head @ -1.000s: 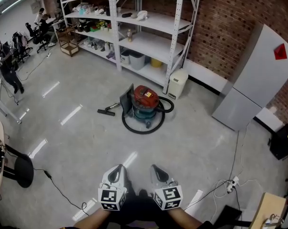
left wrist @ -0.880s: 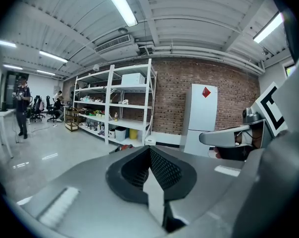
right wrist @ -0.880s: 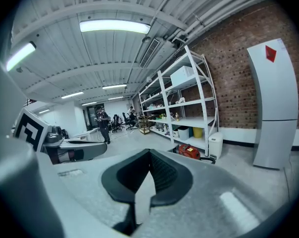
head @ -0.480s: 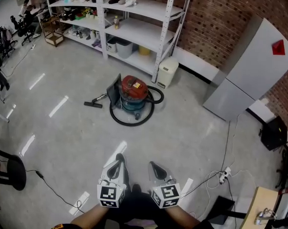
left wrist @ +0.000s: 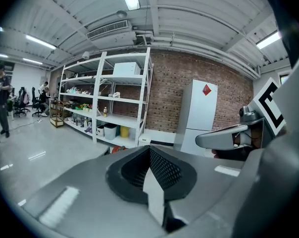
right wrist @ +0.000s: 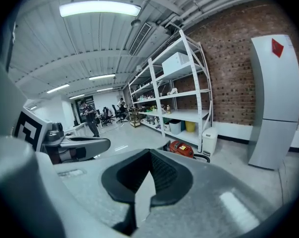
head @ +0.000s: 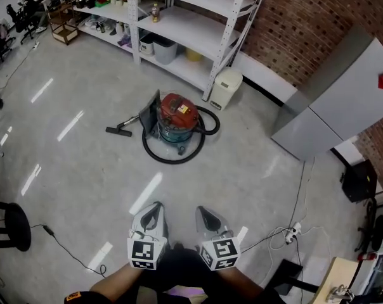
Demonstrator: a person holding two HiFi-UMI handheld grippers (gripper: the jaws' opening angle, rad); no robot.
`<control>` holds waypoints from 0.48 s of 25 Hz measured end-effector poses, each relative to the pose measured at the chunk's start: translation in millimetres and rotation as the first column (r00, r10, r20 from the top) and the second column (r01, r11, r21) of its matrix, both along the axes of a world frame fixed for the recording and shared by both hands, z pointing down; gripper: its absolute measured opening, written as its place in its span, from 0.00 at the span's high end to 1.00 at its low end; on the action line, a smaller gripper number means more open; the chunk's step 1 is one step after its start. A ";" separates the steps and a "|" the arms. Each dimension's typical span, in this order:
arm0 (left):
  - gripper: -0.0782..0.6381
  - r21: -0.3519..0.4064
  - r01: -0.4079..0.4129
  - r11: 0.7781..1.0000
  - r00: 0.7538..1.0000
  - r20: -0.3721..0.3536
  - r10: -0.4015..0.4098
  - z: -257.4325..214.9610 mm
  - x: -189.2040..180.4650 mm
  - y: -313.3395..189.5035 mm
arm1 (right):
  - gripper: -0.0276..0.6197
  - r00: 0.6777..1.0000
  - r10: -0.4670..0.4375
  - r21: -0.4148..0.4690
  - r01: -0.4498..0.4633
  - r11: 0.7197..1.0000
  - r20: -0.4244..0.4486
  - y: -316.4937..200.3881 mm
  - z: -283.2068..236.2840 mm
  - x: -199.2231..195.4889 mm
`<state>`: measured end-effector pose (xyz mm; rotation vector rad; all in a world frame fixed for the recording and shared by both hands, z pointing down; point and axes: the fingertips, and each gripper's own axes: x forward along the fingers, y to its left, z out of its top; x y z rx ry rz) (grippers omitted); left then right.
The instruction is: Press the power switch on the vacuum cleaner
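**A:** Both tools sit low at the near edge of the head view. The left gripper (head: 154, 209) and the right gripper (head: 201, 213) are side by side, a little apart, both pointing away.

**B:** And the jaws?

**A:** The left pair is pressed together with nothing between. The right pair is the same, closed on nothing.

**B:** Where's the vacuum?

**A:** The vacuum (head: 177, 114) stands out on the floor (head: 84, 170), well apart from both tips. It's far ahead, roughly in line with the gap between the two tools. It has a red top and a darker body, with the black hose (head: 172, 158) looped round its base. The nozzle (head: 118, 130) lies flat to its left.

**B:** Can you see the switch?

**A:** No, it's too small to pick out from here. In the right gripper view the vacuum shows just past the closed jaws, a touch to the right.

**B:** What's around it?

**A:** The white shelves (head: 179, 18) stand on its far side. A white bin (head: 228, 87) sits near its far right, by a shelf post. The fridge (head: 334, 106) is well off to the right against the brick wall (head: 293, 18). A power strip (head: 293, 232) and its cable lie right of the right gripper.
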<state>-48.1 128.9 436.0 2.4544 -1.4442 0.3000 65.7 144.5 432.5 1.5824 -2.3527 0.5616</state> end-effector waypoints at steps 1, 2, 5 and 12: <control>0.87 -0.002 -0.001 1.000 1.000 -0.003 0.001 -1.5 -2.1 -11.4 | 0.97 1.000 0.003 -0.001 -0.003 1.000 -0.005 -12.2 -2.6 -1.4; 0.87 -0.005 -0.002 1.000 1.000 -0.007 0.002 -2.7 -4.3 -22.2 | 0.97 1.000 0.005 0.000 -0.005 1.000 -0.011 -23.9 -5.5 -3.0; 0.87 -0.006 -0.008 1.000 1.000 -0.020 0.008 -5.7 -10.2 -50.9 | 0.97 1.000 0.009 0.006 -0.009 1.000 -0.029 -54.6 -13.7 -8.3; 0.87 0.018 -0.008 1.000 0.999 -0.040 0.008 -19.6 -23.6 -120.3 | 0.97 0.998 0.024 0.009 -0.024 1.000 -0.055 -118.5 -26.4 -17.7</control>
